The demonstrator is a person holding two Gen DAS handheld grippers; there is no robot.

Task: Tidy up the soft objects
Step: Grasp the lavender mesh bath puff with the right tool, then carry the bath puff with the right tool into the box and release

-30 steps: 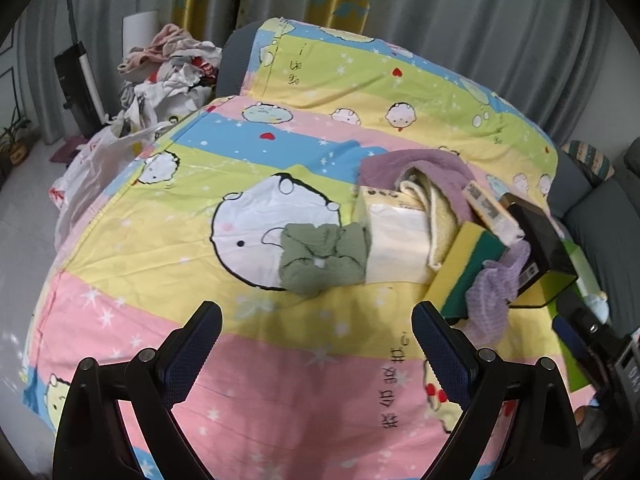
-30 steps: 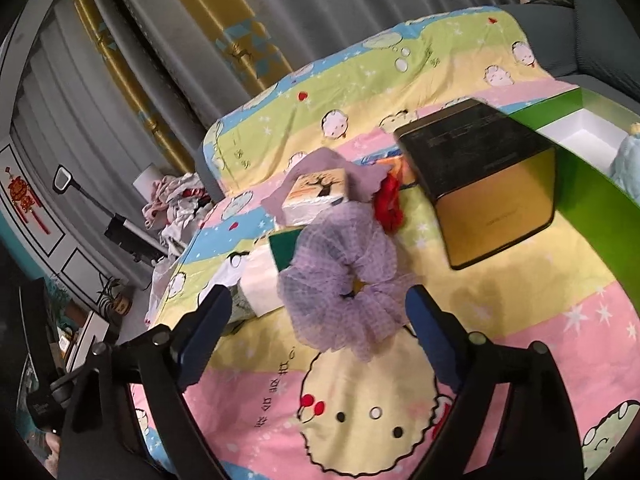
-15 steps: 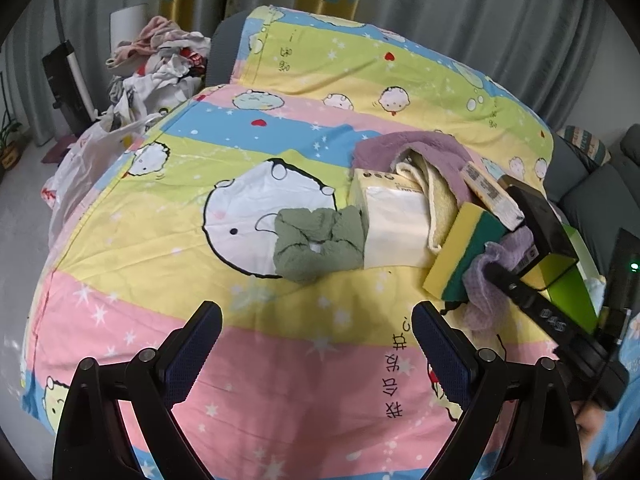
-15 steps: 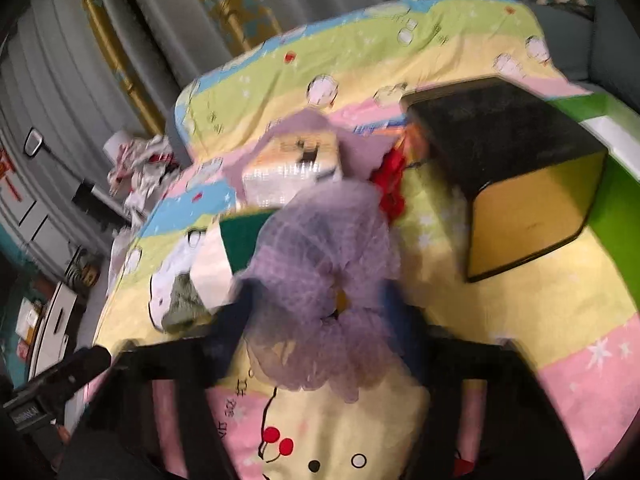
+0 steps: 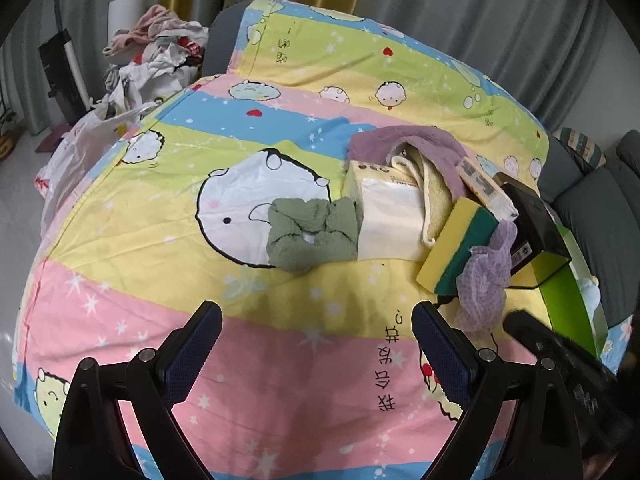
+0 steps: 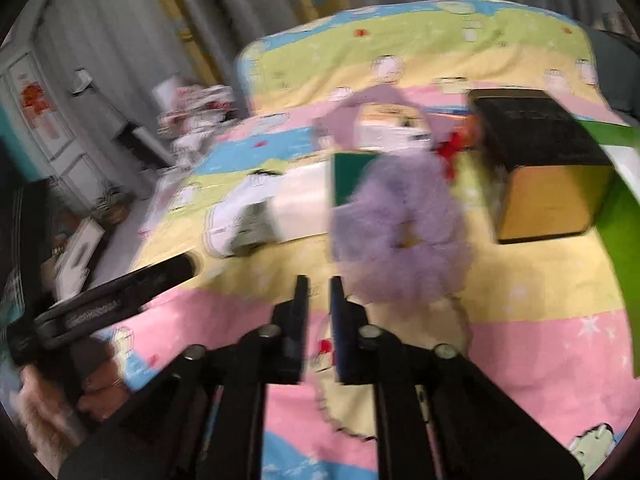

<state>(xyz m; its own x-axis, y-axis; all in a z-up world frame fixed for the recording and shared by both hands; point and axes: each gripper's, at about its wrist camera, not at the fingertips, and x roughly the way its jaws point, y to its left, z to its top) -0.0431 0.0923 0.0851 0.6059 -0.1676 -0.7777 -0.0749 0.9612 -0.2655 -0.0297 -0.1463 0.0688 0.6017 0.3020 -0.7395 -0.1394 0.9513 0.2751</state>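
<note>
- Nearest the left wrist camera, the left gripper [image 5: 316,344] hangs with its fingers spread wide and nothing between them, over the pink stripe at the near edge of a cartoon-print bedspread [image 5: 248,344].
- In the blurred right wrist view, the right gripper [image 6: 319,300] shows a narrow gap that is opening, with nothing between the fingers; the purple mesh scrunchie [image 6: 396,232] lies just beyond its tips on the yellow stripe.
- Mid-bedspread, a green scrunchie [image 5: 312,234] rests against a white tissue pack [image 5: 386,220].
- Toward the right edge, a yellow-and-green sponge [image 5: 456,246] leans beside the purple scrunchie, with a black-and-gold box [image 5: 532,232] touching a green tray [image 5: 572,308].
- Behind the tissue pack, a purple towel [image 5: 416,140] drapes over a cream one.
- Beyond the far left corner sits a heap of clothes [image 5: 156,52].
</note>
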